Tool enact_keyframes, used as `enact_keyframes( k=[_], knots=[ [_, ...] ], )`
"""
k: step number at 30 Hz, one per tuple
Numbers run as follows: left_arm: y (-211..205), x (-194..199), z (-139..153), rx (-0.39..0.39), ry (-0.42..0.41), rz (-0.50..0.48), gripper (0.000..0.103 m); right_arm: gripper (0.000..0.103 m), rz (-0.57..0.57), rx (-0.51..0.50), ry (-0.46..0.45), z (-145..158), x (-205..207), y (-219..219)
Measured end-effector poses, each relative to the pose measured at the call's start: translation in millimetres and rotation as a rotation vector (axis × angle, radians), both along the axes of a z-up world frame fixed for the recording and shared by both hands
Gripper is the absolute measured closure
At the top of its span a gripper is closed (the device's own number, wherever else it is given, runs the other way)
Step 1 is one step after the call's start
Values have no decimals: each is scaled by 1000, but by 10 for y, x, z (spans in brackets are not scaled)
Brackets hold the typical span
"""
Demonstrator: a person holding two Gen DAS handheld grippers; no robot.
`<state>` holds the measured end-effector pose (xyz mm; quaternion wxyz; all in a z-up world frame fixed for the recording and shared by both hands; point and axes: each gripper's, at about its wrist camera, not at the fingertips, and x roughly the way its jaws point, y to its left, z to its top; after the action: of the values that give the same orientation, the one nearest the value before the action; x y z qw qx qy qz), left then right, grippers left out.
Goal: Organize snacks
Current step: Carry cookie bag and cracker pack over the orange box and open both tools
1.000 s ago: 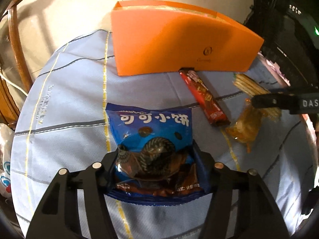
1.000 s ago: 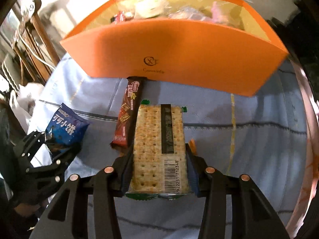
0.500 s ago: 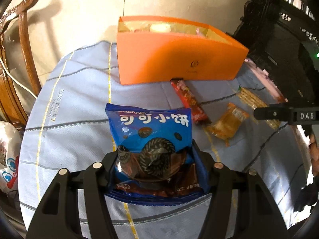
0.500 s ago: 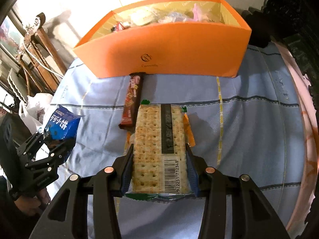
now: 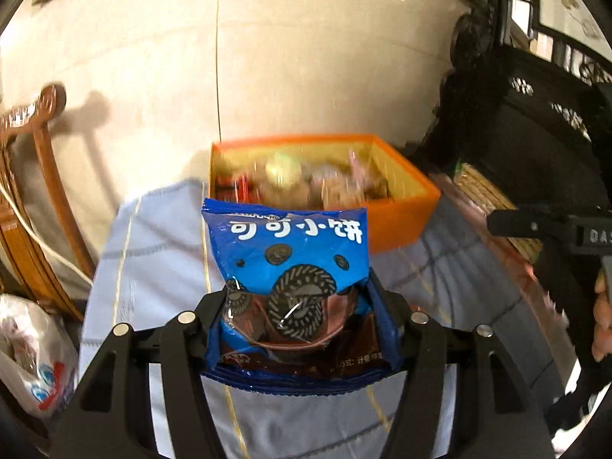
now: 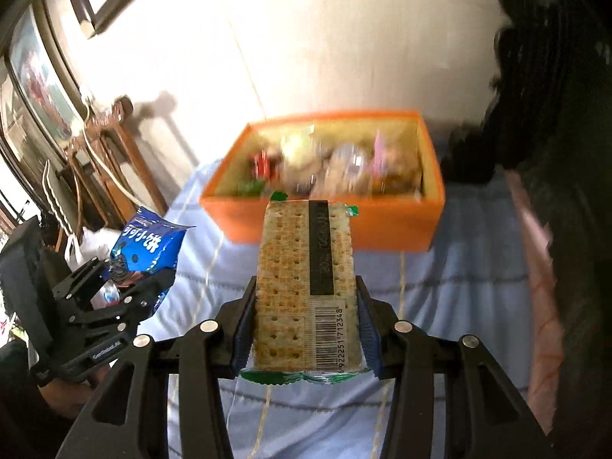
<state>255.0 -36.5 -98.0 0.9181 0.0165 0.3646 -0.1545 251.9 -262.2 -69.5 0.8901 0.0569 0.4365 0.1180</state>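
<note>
**Both packets lifted and carried toward the orange box**

A second ago both packets were low over the tabletop [image 6: 478, 267], near the front wall of the orange box [image 6: 382, 225]. Now both have come up, and the open top of the box can be seen from above. In my judgement this means the lifting step is done and what is left is to carry the packets over the box and let them go.

The left gripper [image 5: 298, 306] has its jaws closed on the blue cookie bag [image 5: 287, 244], which hangs in front of the box. The right gripper [image 6: 306, 306] has its jaws closed on the cracker packet [image 6: 306, 275], also in front of the box.

The box already holds several wrapped snacks; they are too blurred to name.
</note>
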Motion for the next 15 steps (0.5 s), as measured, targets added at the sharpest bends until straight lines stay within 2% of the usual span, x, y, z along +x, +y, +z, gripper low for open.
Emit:
enact_keyframes(
  k=[5,10,14,15],
  knots=[
    [-132,397,490,-4,-63,7,44,56,-17,-17,-96,543,310,-60],
    [-255,893,871,-22,-115,7,43,56,-31,-46,-152,857,726,-80],
    [-371,1319,859,-14,-111,12,42,56,-64,-57,-150,854,1170,-123],
    [-392,1432,812,-19,-102,15,39,55,-75,-46,-145,810,1317,-145]
  ],
)
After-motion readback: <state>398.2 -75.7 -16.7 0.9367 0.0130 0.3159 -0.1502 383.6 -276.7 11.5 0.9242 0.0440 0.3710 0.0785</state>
